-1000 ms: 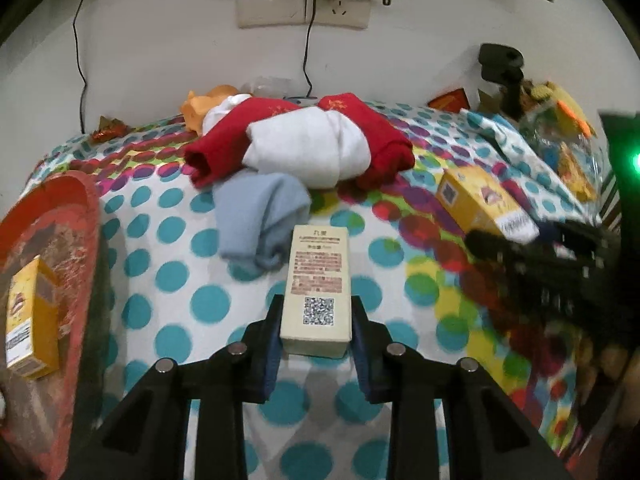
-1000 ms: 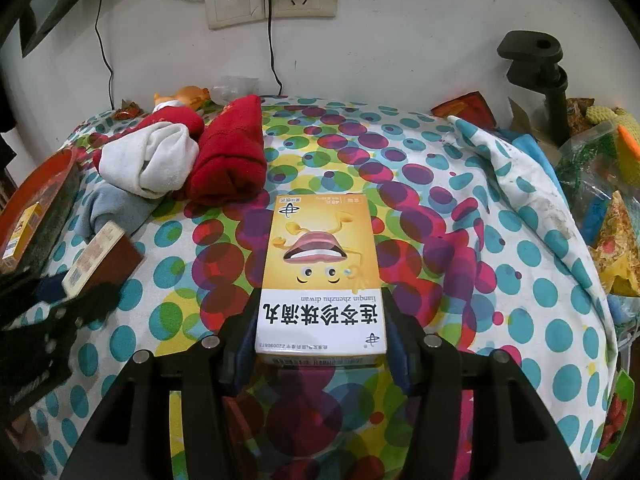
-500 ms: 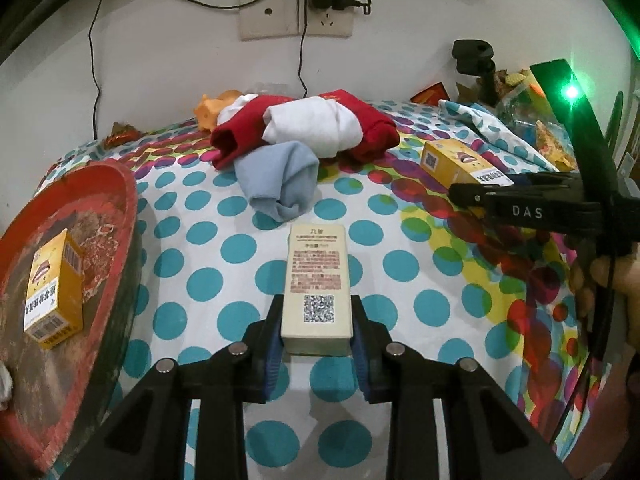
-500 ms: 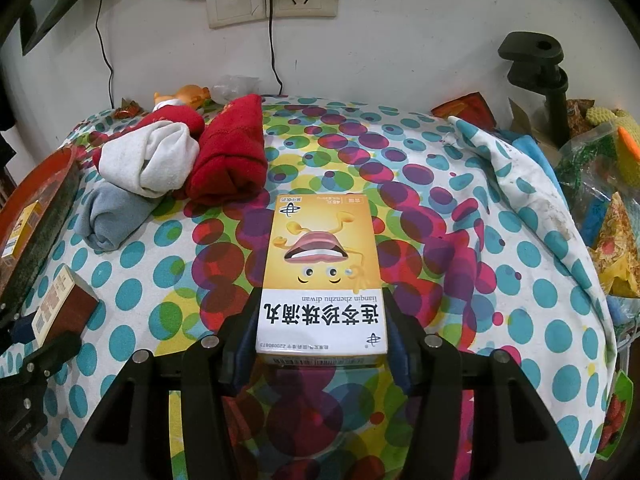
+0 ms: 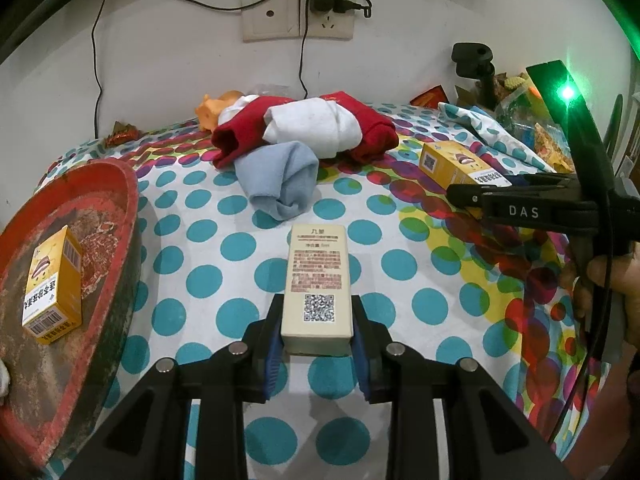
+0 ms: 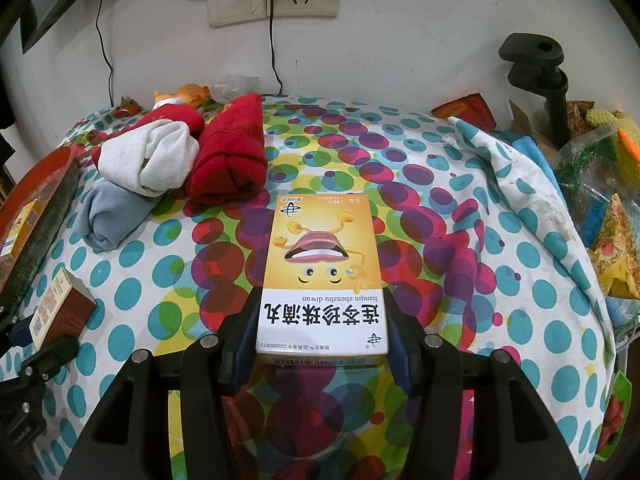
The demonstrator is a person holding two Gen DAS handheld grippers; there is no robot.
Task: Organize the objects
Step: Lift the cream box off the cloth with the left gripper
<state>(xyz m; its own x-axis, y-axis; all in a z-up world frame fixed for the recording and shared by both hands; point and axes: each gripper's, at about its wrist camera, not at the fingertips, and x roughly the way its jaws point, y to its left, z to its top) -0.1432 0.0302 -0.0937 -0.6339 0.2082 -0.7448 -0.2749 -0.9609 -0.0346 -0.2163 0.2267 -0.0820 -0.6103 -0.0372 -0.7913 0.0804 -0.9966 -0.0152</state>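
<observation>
My left gripper (image 5: 316, 314) is shut on a beige box with a QR code (image 5: 318, 272), held just over the dotted tablecloth. The right wrist view shows this box (image 6: 60, 308) low at the left, near the tray. My right gripper (image 6: 322, 320) is shut on a yellow medicine box with a cartoon face (image 6: 322, 252). That box (image 5: 452, 162) also shows at the right of the left wrist view. A worn red tray (image 5: 124, 216) lies at the left, with another yellow box (image 5: 52, 284) in it.
Rolled red (image 5: 372, 130), white (image 5: 312, 124) and grey-blue (image 5: 280, 180) cloths lie in a heap mid-table, an orange toy (image 5: 212, 106) behind them. A black clamp (image 6: 536, 76) and bags of clutter (image 6: 600, 184) crowd the right edge. A wall socket (image 5: 296, 16) with cables hangs above.
My left gripper has drawn back toward the tray with the beige box, so the cloth heap looks farther off and more of the tray shows. The right gripper and its yellow box kept still.
</observation>
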